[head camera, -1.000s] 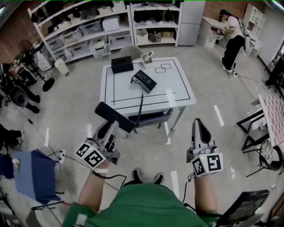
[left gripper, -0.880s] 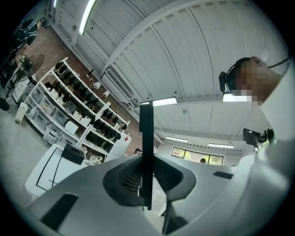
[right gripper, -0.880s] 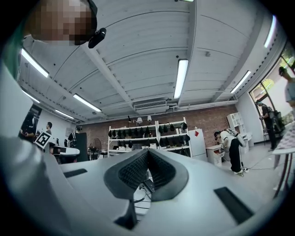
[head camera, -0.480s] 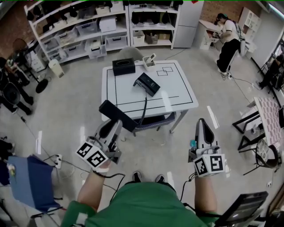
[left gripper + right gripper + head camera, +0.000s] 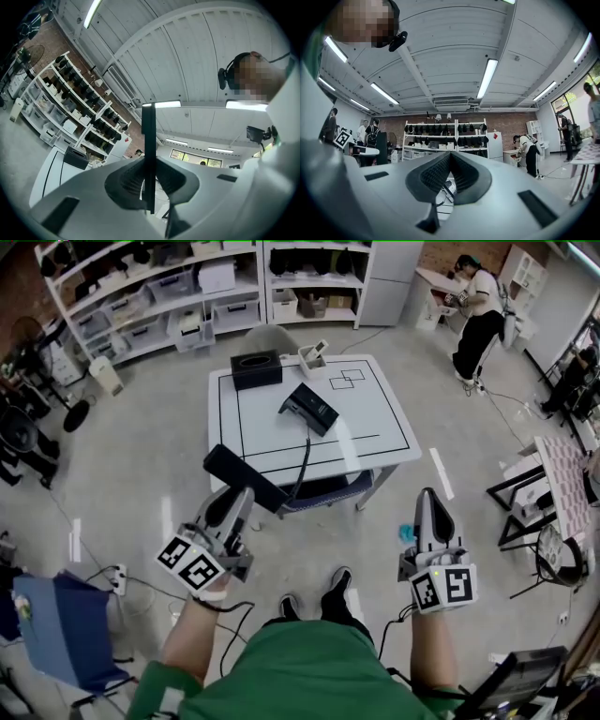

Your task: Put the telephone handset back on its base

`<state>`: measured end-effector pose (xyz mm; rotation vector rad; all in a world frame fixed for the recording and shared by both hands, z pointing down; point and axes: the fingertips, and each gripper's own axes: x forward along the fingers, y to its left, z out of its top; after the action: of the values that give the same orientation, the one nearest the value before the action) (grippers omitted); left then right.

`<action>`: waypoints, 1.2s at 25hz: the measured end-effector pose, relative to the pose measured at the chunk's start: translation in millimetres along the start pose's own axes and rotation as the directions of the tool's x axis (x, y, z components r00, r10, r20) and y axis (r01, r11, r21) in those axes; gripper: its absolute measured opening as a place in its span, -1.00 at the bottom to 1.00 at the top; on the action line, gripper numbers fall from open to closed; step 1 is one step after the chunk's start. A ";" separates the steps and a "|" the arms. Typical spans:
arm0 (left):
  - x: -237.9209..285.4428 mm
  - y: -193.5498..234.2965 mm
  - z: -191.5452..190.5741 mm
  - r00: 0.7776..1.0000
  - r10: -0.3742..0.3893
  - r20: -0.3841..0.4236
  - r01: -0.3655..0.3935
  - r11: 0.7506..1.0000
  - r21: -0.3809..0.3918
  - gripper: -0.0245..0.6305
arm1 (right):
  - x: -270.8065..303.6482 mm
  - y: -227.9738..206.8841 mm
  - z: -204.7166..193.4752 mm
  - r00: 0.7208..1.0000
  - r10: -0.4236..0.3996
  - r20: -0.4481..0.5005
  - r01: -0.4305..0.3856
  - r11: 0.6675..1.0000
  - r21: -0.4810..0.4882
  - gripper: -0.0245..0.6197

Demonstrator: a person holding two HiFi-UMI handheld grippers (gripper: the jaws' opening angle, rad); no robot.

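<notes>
Since the earlier frame a step fwd has been taken: shoes are set nearer the desk. The black handset is kept clamped in the left claw, held in the air off the desk's near edge, apart from its base mid-desk. The cord is hung btwn them. The right claw is seen closed, empty.

Bright, even light falls from ceiling tube lamps. Pale glare streaks mark the floor. Fisheye bending is strong, with dark vignetted corners.
</notes>
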<state>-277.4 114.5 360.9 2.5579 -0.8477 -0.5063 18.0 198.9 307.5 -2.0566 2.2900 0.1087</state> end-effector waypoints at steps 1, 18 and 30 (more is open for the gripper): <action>4.7 3.3 -2.3 1.000 0.002 -0.002 -0.002 1.000 -0.002 -0.68 | 4.9 -2.6 -3.7 1.000 0.002 -0.004 -0.002 1.000 0.003 -0.86; 121.5 25.8 -27.0 0.993 0.117 0.018 -0.117 0.993 -0.013 -0.68 | 111.6 -103.0 -31.4 0.991 0.135 -0.004 -0.135 0.989 0.069 -0.86; 181.6 14.6 -56.3 0.973 0.227 0.029 -0.228 0.974 0.002 -0.68 | 152.8 -178.6 -51.8 0.975 0.224 -0.008 -0.221 0.966 0.131 -0.86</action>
<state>-122.7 4.3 377.8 2.4216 -1.1364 -0.4700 179.3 23.8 342.9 -1.7443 2.4635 -0.0526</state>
